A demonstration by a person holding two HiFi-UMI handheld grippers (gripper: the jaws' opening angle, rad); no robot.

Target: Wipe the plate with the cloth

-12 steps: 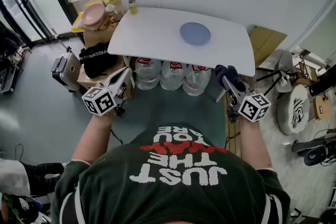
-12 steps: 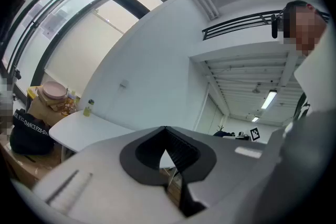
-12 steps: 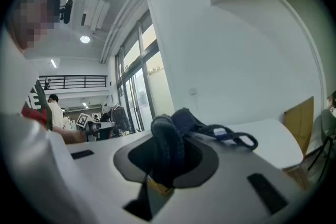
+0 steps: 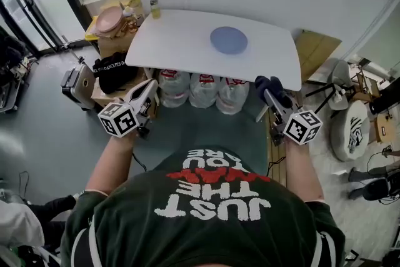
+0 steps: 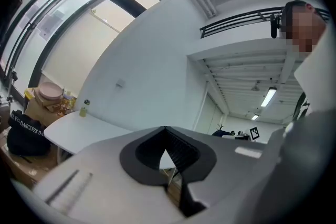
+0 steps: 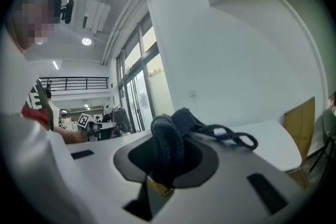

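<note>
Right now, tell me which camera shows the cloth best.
The right gripper view: the dark cloth fills its middle, clamped in the right gripper. The head view shows it only as a small dark bundle at that gripper's tip. The left gripper view shows none of it.
</note>
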